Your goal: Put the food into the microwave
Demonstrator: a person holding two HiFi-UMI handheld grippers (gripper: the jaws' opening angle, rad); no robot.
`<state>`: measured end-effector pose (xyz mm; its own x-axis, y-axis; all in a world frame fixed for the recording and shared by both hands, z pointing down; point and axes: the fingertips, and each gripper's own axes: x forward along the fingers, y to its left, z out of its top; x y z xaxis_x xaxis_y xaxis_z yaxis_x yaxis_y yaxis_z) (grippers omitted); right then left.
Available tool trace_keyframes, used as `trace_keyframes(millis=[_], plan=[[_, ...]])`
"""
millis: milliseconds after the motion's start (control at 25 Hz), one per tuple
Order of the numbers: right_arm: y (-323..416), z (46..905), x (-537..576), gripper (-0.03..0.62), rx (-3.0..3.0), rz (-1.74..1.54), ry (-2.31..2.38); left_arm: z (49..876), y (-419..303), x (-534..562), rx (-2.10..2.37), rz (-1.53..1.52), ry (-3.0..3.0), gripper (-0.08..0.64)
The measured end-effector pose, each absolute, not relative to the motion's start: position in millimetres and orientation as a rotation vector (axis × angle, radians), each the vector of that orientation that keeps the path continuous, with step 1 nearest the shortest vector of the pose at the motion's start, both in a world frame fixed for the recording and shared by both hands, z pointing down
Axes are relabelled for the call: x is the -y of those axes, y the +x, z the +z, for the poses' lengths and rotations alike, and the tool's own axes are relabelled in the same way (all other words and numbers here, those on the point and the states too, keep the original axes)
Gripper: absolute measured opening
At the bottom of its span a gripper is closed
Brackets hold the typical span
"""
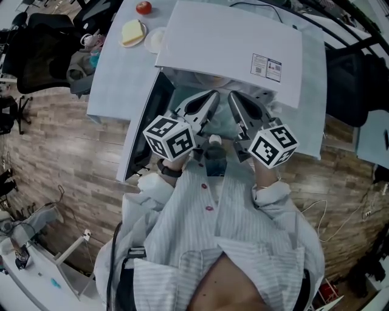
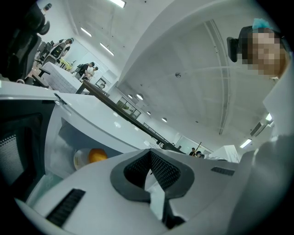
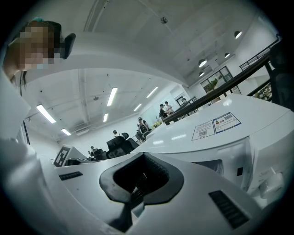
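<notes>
A white microwave [image 1: 231, 42] stands on a pale table [image 1: 115, 79] with its door [image 1: 144, 124] swung open to the left. In the left gripper view, a small plate with an orange piece of food [image 2: 92, 157] sits inside the microwave cavity [image 2: 64, 142]. My left gripper [image 1: 213, 95] and right gripper [image 1: 233, 96] are held side by side close to the person's chest, pointing at the microwave's opening. Both are shut with nothing between the jaws, as seen at the left gripper [image 2: 149, 158] and right gripper [image 3: 143, 160]. The right gripper view shows the microwave's top with a label [image 3: 216, 126].
On the table left of the microwave lie a plate with a yellow slice [image 1: 132, 32], a red round fruit [image 1: 143, 7] and a white dish [image 1: 157, 40]. Office chairs [image 1: 42, 48] stand at the left, and a wood-pattern floor [image 1: 67, 146] lies below.
</notes>
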<state>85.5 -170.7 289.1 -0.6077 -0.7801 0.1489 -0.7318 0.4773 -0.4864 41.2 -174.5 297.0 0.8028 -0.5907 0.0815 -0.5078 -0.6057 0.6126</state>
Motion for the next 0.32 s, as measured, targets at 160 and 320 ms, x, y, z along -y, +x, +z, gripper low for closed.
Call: trace_keyframes(millis=[160,320], plan=[[86.0,288.7,172.6,0.032,-2.619,-0.789,-1.344,296.6,44.0,176.3,0.8,-0.165,2.356,0.008],[86.5,288.2,177.0,0.032,-2.617,-0.785,-1.343,296.4,46.4,180.0,0.794,-0.165,2.361,0.009]])
